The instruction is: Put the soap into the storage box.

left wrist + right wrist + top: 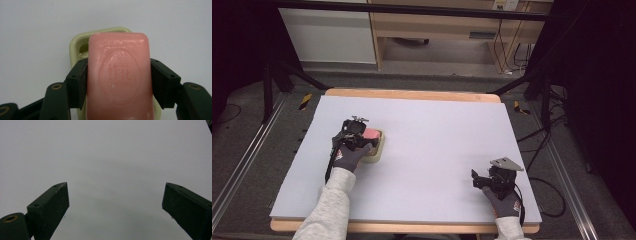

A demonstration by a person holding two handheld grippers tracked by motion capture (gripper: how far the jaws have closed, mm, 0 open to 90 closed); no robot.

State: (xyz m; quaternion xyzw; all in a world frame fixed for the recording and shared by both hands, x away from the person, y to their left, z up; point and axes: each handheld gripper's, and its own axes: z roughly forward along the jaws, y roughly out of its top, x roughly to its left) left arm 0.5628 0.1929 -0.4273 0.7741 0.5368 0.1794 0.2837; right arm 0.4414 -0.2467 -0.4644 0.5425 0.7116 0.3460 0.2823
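Pink soap bar (pixel 119 80), embossed with an oval medallion and characters in the same pink. Pale yellow-green soap dish (pixel 75 47) beneath. Black jaws with brass-coloured rivets on the left hand-held gripper (pixel 119 82) and right hand-held gripper (pixel 115 202). Pale lavender-grey sheet (pixel 437 130) over a light wooden desk (pixel 412 94). Dark grey gloves with orange marks (pixel 347 157). Light grey sleeves (pixel 329 210).

Wooden cabinet (pixel 447 25) beyond the white-topped table (pixel 437 145); cables (pixel 552 200) alongside
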